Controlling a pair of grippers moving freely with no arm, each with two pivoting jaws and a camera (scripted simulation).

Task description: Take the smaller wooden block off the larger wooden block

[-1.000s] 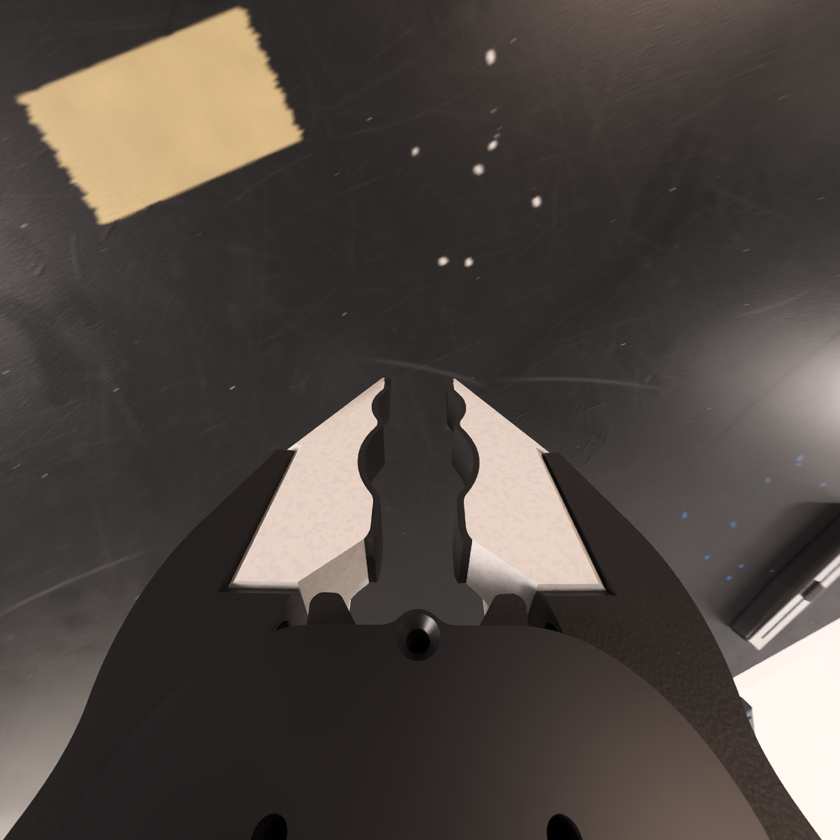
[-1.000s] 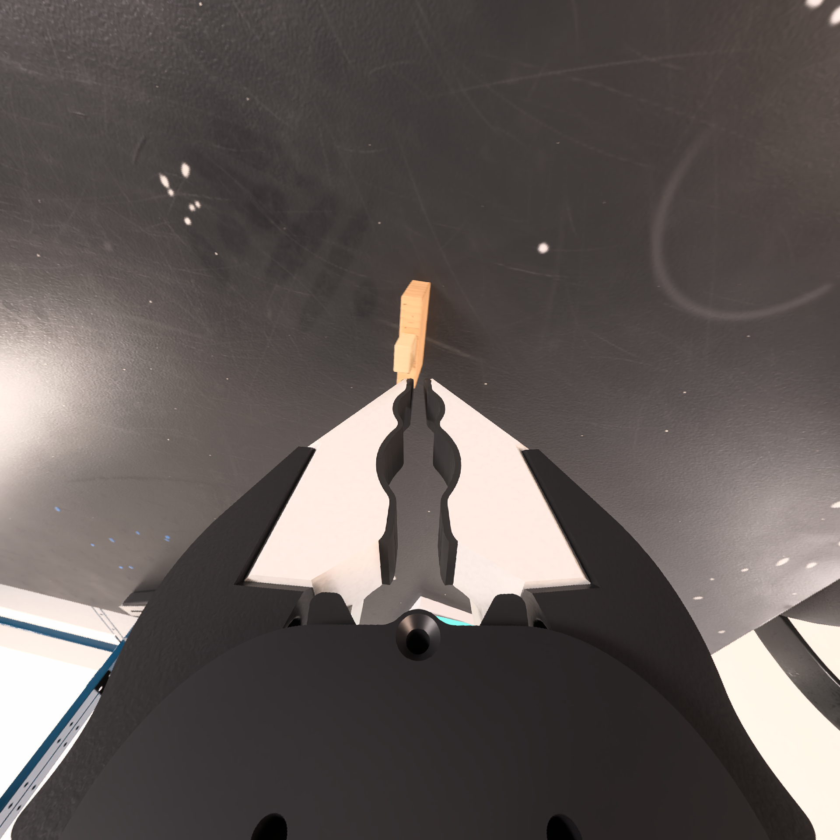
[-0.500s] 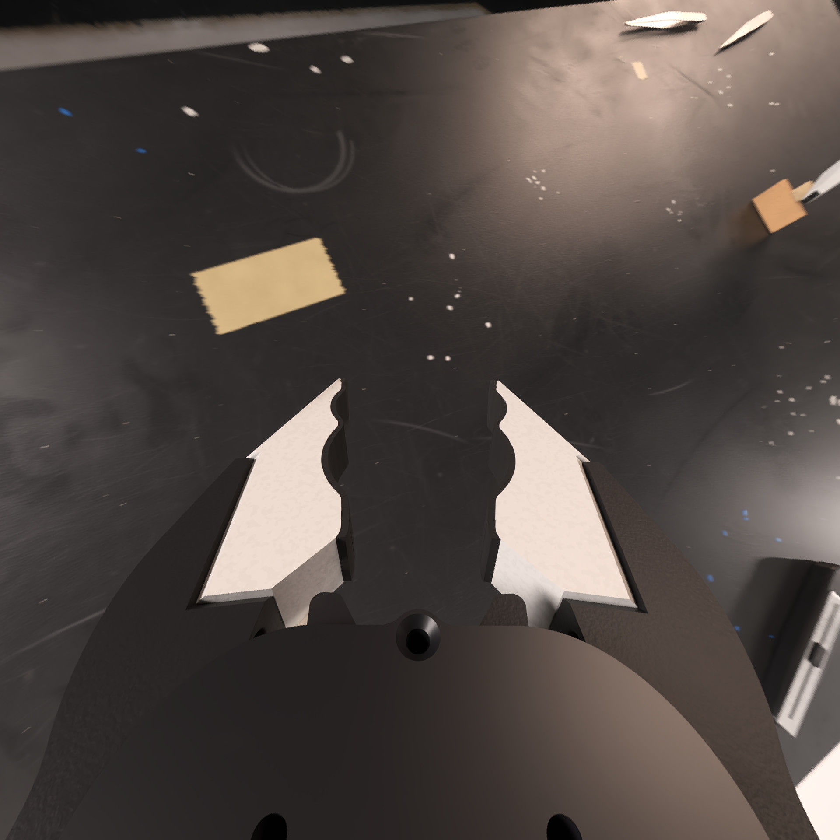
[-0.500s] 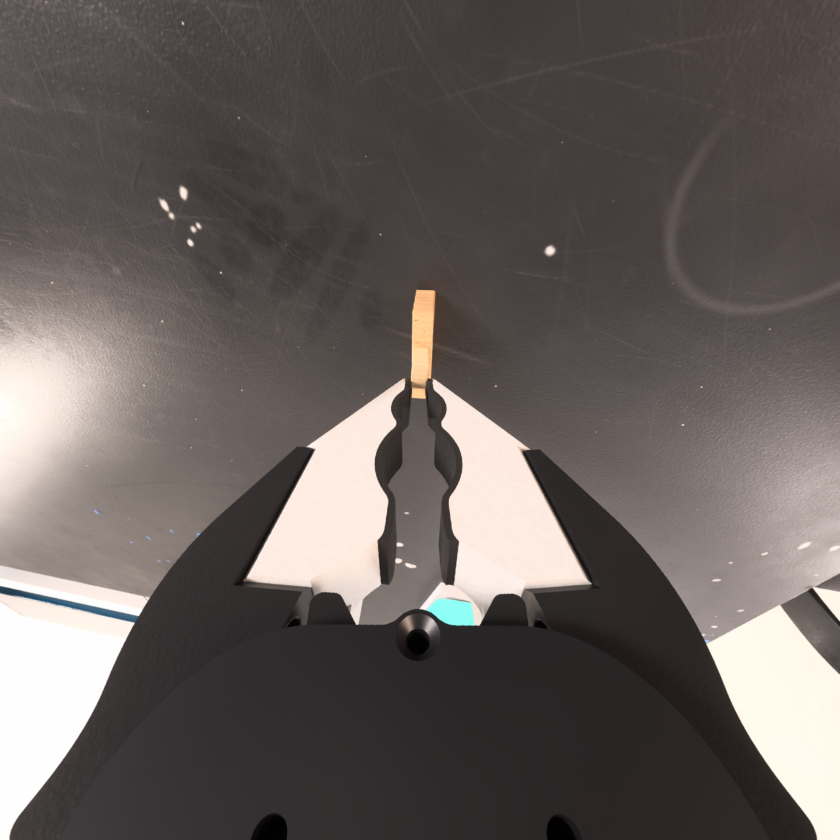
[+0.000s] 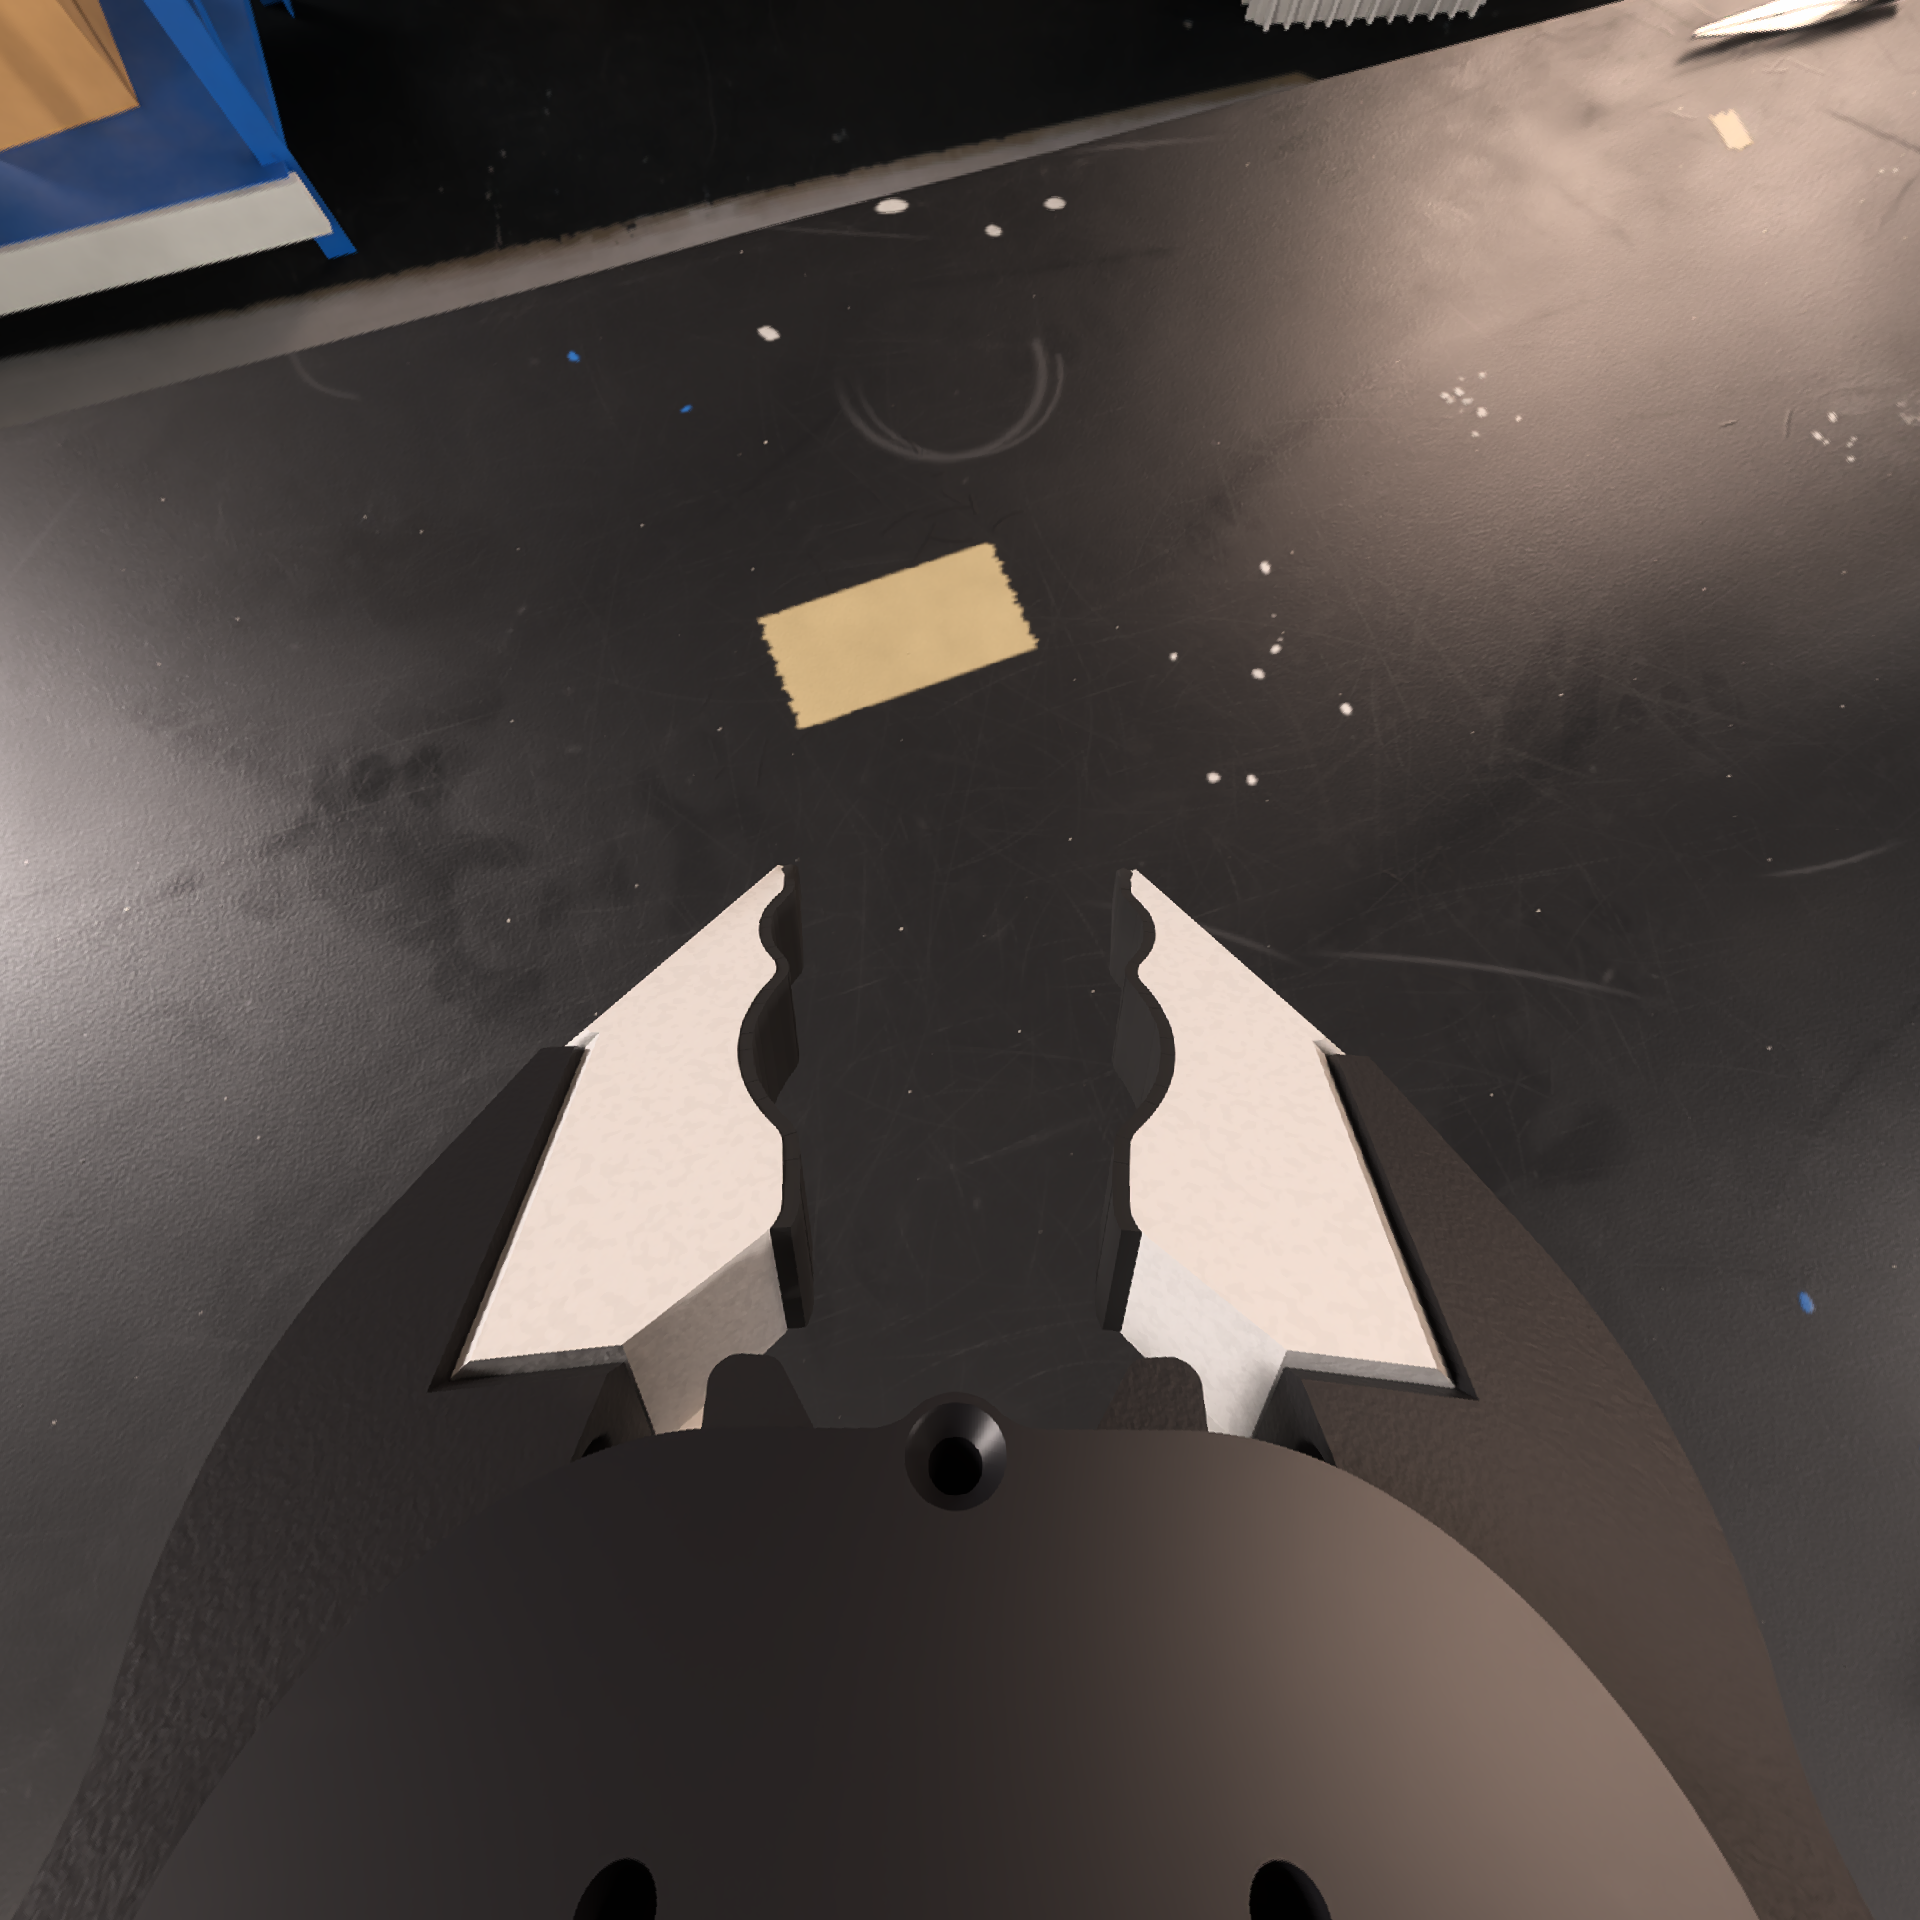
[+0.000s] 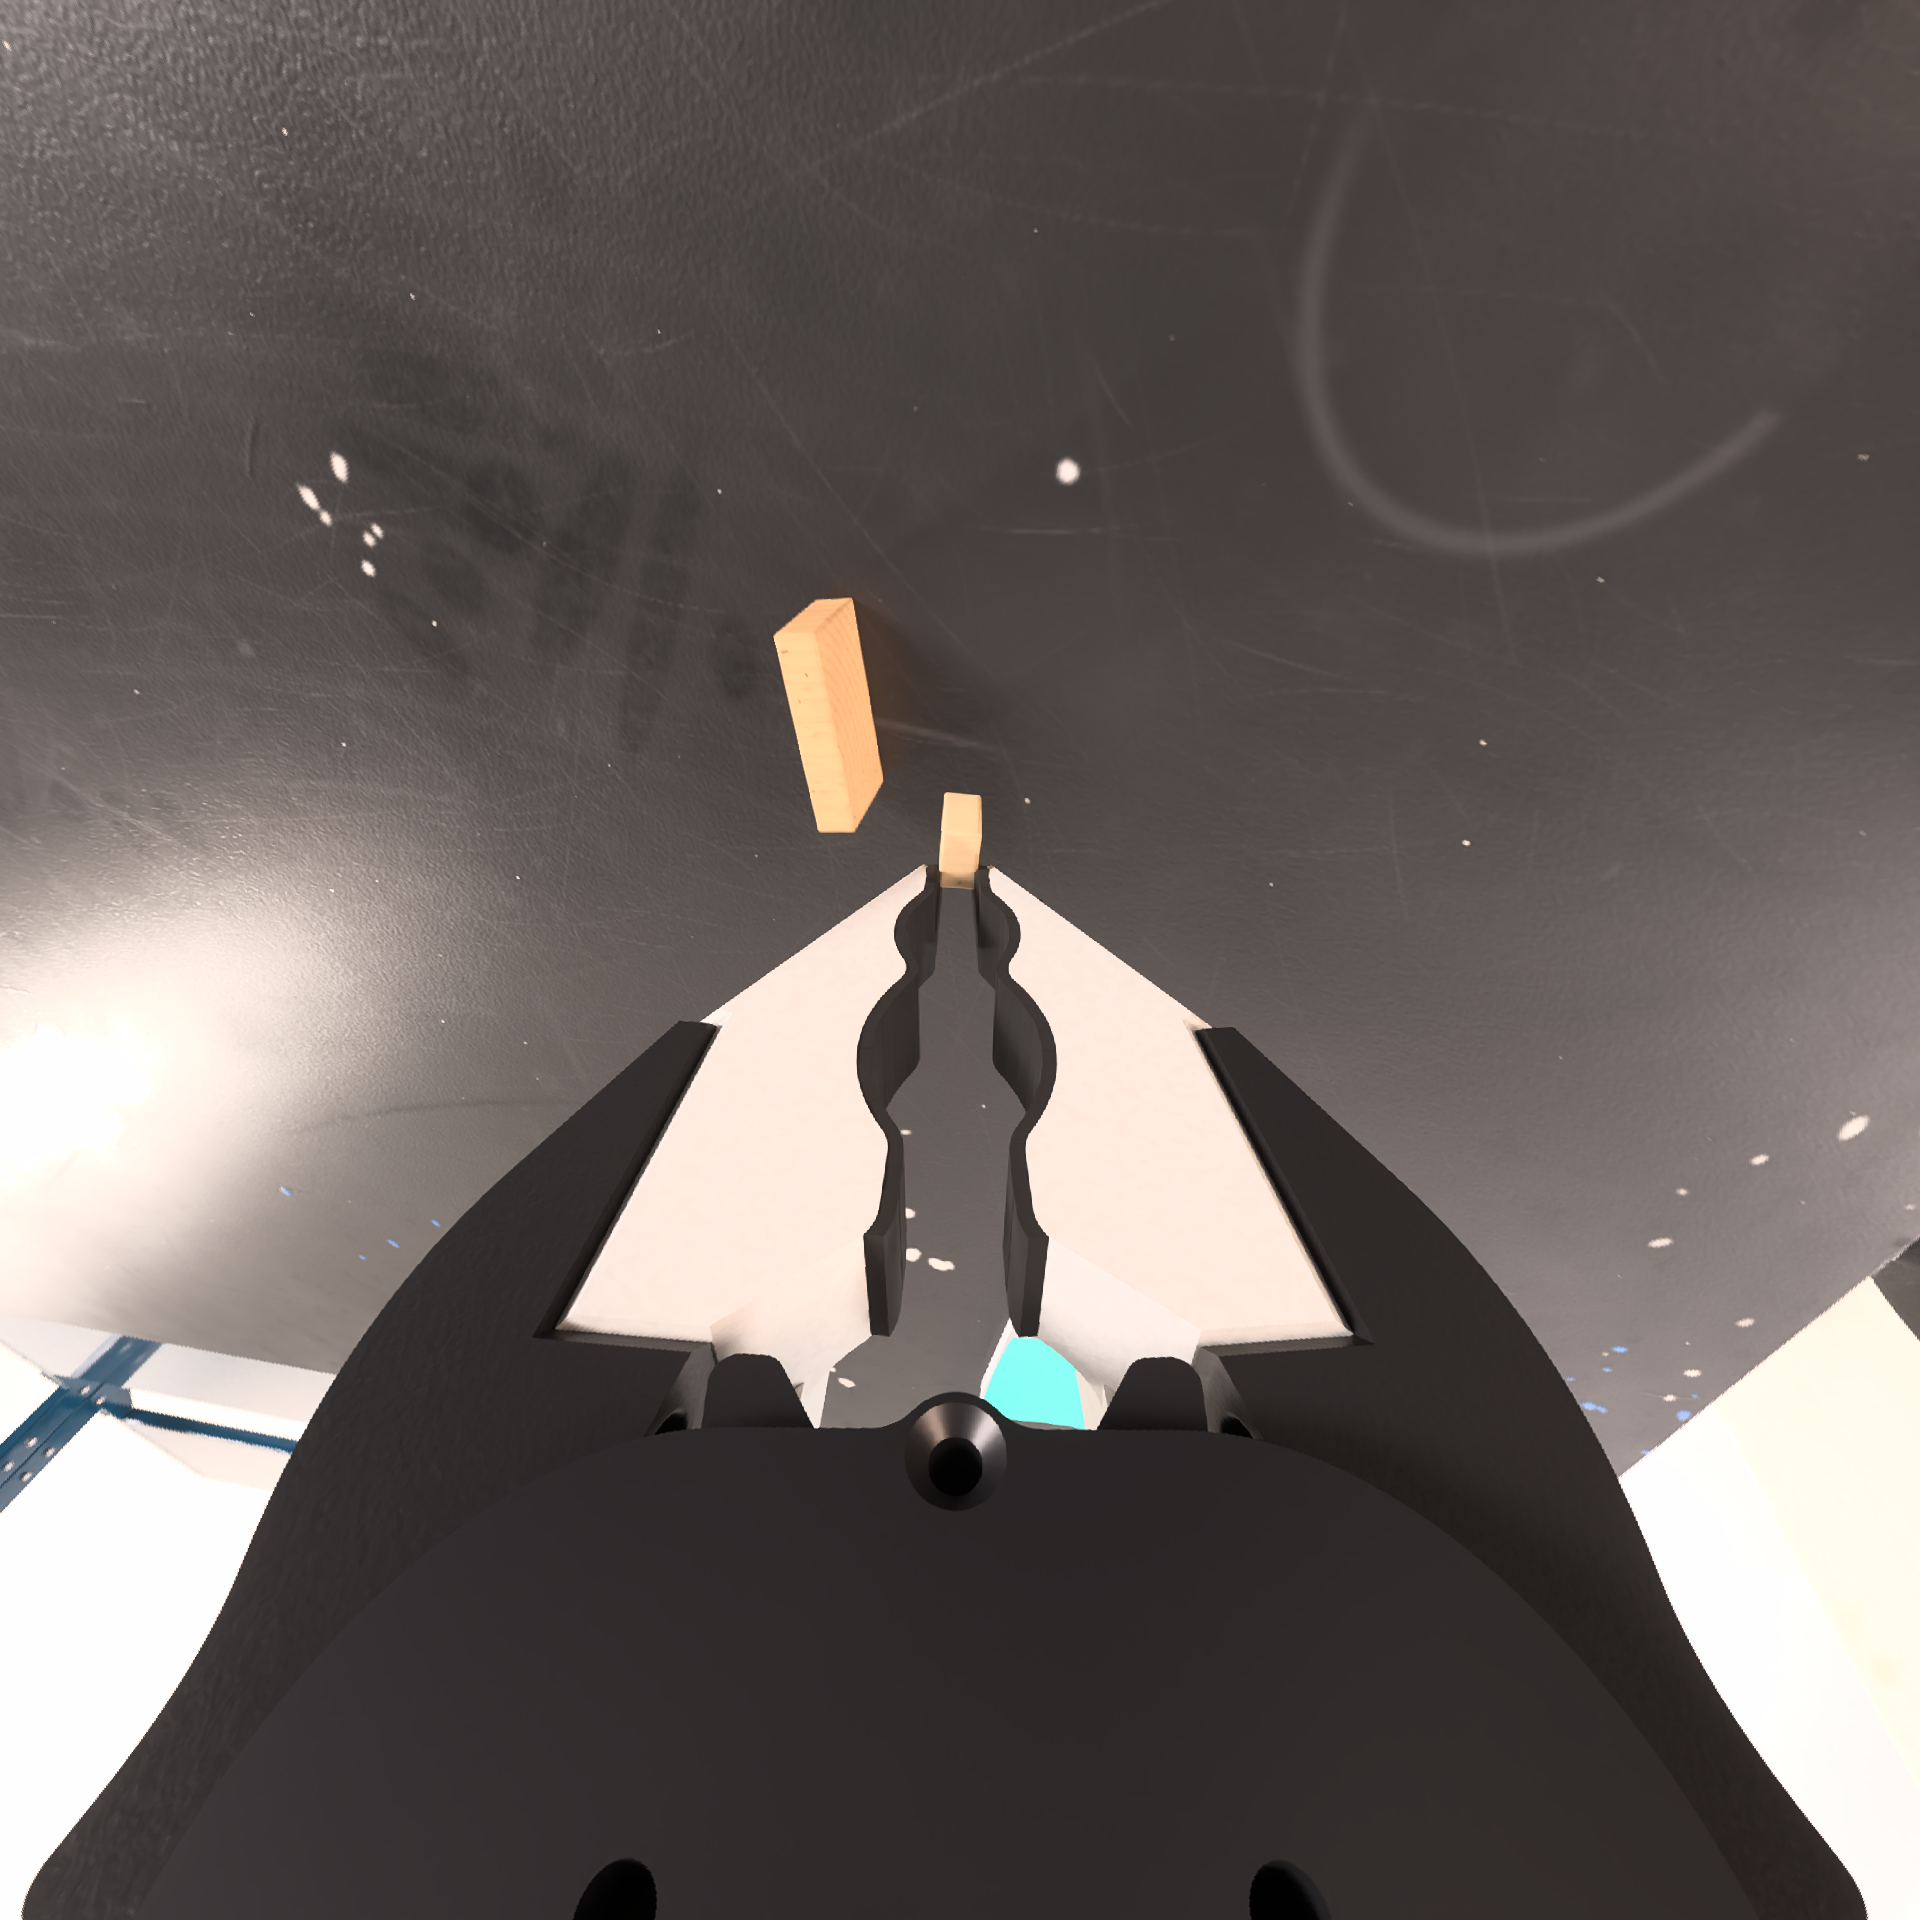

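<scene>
In the right wrist view my right gripper (image 6: 957, 873) is shut on the smaller wooden block (image 6: 959, 836), a small pale cube pinched at the fingertips. The larger wooden block (image 6: 829, 715), a light tan slab, stands on the dark table just up and left of the tips, apart from the small block. In the left wrist view my left gripper (image 5: 957, 871) is open and empty above the dark table. Neither block shows in the left wrist view.
A tan rectangle of tape (image 5: 897, 634) lies on the dark scratched table (image 5: 416, 727) ahead of the left gripper. The table's far edge runs across the top, with a blue frame (image 5: 197, 156) beyond at upper left. White specks and ring marks dot the surface.
My left gripper opened and drew back, so more of the table shows. My right gripper has pulled the smaller block away from the larger block, which now stands separate to the left.
</scene>
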